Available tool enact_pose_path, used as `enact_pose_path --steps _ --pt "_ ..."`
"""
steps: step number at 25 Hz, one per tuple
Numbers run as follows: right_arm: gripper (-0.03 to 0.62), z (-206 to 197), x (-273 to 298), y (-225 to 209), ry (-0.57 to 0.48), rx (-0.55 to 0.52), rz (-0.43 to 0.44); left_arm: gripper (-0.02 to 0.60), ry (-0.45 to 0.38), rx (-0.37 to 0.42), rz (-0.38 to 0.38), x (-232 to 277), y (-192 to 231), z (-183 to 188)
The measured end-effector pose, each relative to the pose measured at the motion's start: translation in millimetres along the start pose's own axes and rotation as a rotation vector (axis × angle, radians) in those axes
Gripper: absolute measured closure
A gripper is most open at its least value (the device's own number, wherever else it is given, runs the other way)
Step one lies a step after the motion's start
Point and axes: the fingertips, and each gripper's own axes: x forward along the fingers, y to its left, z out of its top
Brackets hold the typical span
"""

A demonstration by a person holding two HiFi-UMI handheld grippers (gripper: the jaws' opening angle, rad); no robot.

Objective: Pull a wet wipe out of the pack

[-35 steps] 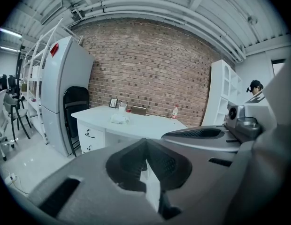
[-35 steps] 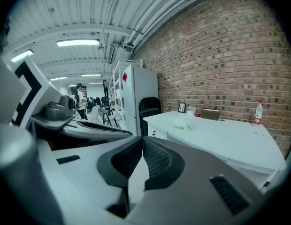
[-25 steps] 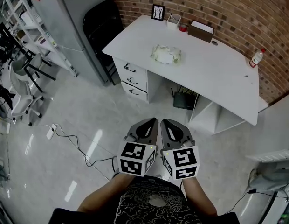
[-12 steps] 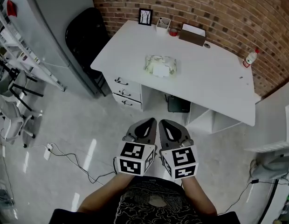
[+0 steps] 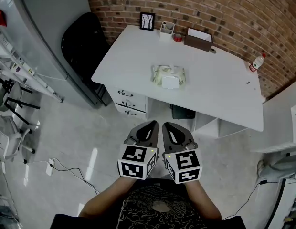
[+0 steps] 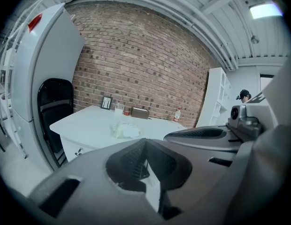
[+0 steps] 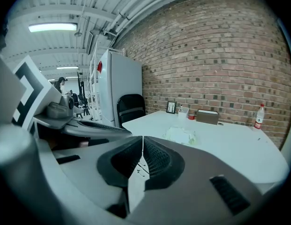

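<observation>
The wet wipe pack [image 5: 169, 76] lies flat in the middle of the white desk [image 5: 224, 87], pale green with a white lid. It also shows far off in the left gripper view [image 6: 126, 130] and the right gripper view [image 7: 181, 135]. Both grippers are held side by side close to my body, well short of the desk. My left gripper [image 5: 145, 126] is shut and empty. My right gripper [image 5: 172, 127] is shut too, with nothing between its jaws.
On the desk's far edge stand a small picture frame [image 5: 147, 21], a white cup [image 5: 166, 29], a brown box [image 5: 197, 39] and a bottle [image 5: 255, 62]. A black chair [image 5: 79, 44] stands left of the desk beside a grey cabinet [image 5: 38, 32]. Drawers [image 5: 130, 100] sit under the desk's left end.
The view has shifted closer to the desk and the pack now sits nearer the frame's middle. Both grippers have stayed shut together in front of my body.
</observation>
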Motion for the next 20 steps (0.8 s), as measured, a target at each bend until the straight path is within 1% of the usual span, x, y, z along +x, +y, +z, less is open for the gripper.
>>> enact_pose_path --steps 3,9,20 --pt "0.576 4 10 0 -0.002 0.007 -0.018 0.571 0.000 0.001 -0.017 5 10 3" --pt "0.576 3 20 -3 -0.001 0.016 -0.044 0.571 0.001 0.014 -0.041 13 18 6" --pt "0.576 9 39 -17 -0.007 0.035 -0.055 0.571 0.021 0.033 -0.057 32 26 10"
